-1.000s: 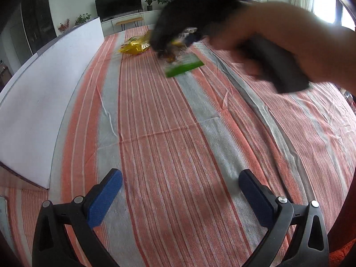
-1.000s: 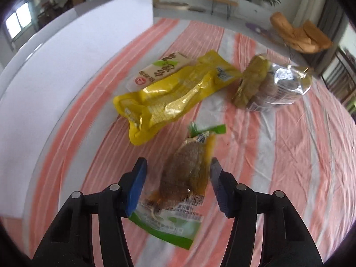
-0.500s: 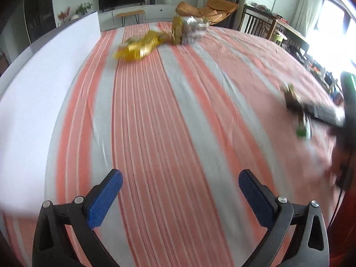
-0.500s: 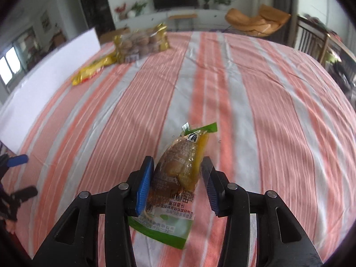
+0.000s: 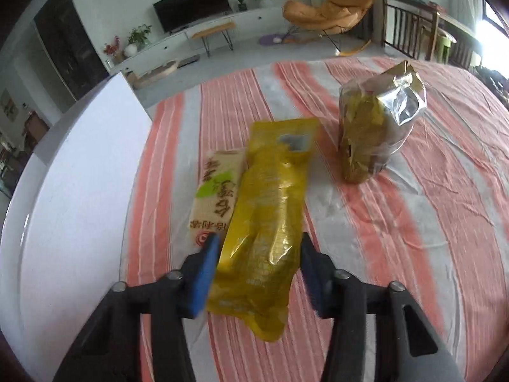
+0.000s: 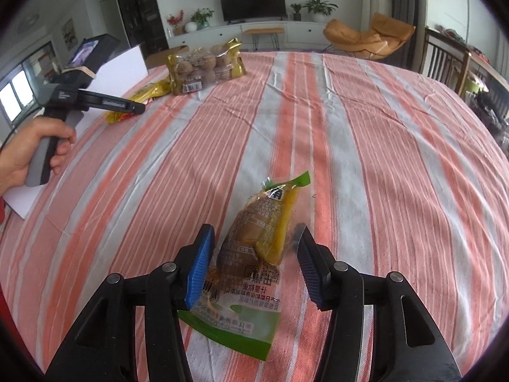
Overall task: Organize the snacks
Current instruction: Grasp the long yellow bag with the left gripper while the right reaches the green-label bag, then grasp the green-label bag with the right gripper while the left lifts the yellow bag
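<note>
My left gripper point(image 5: 257, 270) is shut on a long yellow snack pouch point(image 5: 267, 219); its blue pads press both sides. A beige packet with a green label point(image 5: 216, 197) lies under and left of the pouch. A clear bag of brown snacks point(image 5: 375, 127) stands to the right. My right gripper point(image 6: 253, 261) is open around a green-edged brown snack packet point(image 6: 257, 242) lying on the striped cloth; its pads stand slightly apart from it. In the right wrist view the left gripper point(image 6: 95, 100) reaches over the yellow pouch point(image 6: 140, 98) beside the clear bag point(image 6: 203, 67).
A striped orange and grey cloth point(image 6: 381, 159) covers the table. A white board point(image 5: 70, 191) lies along the left side. Beyond the table's far edge are a TV unit, plants and an orange chair point(image 6: 366, 38).
My left gripper has moved up to the far snacks and closed on the yellow pouch. My right gripper carried the green-edged packet to the near middle of the cloth and opened.
</note>
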{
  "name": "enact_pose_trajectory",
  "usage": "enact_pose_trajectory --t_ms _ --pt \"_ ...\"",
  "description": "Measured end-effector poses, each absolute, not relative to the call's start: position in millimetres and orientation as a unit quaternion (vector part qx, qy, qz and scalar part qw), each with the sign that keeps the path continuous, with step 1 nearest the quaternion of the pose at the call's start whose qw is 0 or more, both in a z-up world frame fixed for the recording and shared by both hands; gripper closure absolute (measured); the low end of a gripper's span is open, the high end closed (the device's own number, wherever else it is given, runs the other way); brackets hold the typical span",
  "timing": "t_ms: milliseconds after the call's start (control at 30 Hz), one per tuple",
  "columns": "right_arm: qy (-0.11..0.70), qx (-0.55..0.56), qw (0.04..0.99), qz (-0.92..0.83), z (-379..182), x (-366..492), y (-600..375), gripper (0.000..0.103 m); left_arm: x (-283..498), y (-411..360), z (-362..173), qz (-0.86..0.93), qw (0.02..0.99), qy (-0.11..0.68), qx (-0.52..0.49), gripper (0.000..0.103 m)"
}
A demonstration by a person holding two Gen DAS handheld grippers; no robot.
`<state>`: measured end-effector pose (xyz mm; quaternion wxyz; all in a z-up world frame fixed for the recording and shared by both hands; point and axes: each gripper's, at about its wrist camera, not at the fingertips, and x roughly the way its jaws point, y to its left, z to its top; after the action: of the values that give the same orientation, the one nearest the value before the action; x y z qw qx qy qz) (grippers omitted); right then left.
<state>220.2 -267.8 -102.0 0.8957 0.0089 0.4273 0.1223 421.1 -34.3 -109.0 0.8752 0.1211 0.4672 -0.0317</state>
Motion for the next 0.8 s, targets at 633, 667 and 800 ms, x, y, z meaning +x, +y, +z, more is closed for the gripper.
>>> enact_pose_trajectory --t_ms 633,667,800 --pt "0.431 0.002 0.891 0.142 -102.5 219.2 -264.0 0.023 214.1 -32.0 -120.7 -0.119 0.855 0.499 0.080 0.000" --pt "0.432 -0.001 0.891 0.142 -102.5 219.6 -262.6 0.023 218.8 -31.2 -122.4 -0.115 0.853 0.505 0.073 0.002" --pt "0.429 0.031 0.888 0.164 -101.7 219.4 -271.2 0.019 212.9 -18.7 -109.8 -0.103 0.865 0.486 0.061 0.055"
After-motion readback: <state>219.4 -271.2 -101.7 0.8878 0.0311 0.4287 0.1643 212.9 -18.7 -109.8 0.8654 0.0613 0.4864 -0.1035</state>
